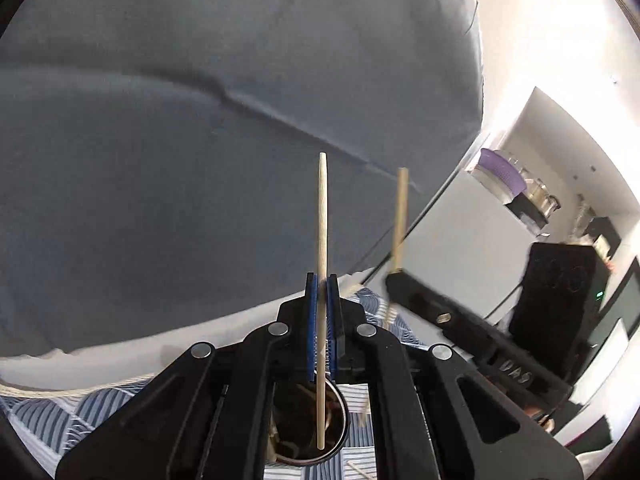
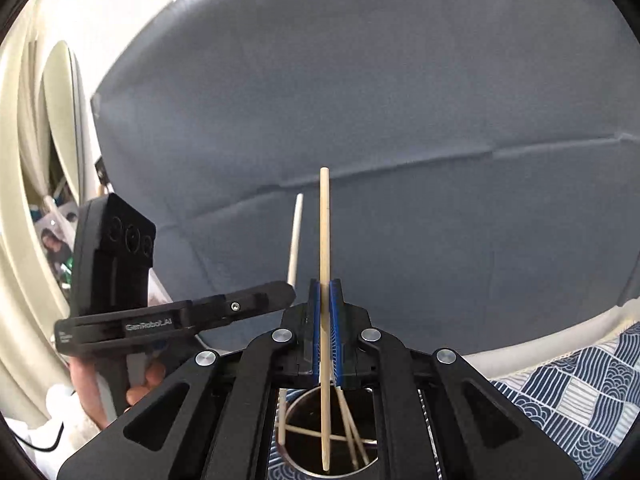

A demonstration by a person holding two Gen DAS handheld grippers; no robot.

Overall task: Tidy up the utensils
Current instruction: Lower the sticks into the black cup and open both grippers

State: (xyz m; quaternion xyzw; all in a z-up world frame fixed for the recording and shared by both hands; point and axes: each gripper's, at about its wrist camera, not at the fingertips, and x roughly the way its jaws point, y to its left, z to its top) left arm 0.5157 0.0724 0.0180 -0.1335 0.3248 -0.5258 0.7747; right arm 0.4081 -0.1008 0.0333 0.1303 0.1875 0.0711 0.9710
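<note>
My left gripper (image 1: 322, 280) is shut on a pale wooden chopstick (image 1: 322, 216) that stands upright between its blue pads. The stick's lower end hangs over the mouth of a round metal holder (image 1: 340, 400). My right gripper (image 2: 325, 284) is shut on a second upright chopstick (image 2: 325, 224), whose lower tip reaches into the metal holder (image 2: 296, 412). Several chopsticks (image 2: 352, 432) lean inside that holder. Each gripper shows in the other's view: the right gripper (image 1: 394, 276) with its chopstick (image 1: 400, 216), the left gripper (image 2: 290, 294) with its chopstick (image 2: 295, 236).
A blue and white patterned cloth (image 2: 568, 384) covers the table under the holder. A large grey cushion or backrest (image 1: 200, 160) fills the background. A loose chopstick (image 1: 360, 470) lies on the cloth. A hand (image 2: 144, 380) holds the left gripper's handle. Shelves with kitchenware (image 1: 520, 188) stand far right.
</note>
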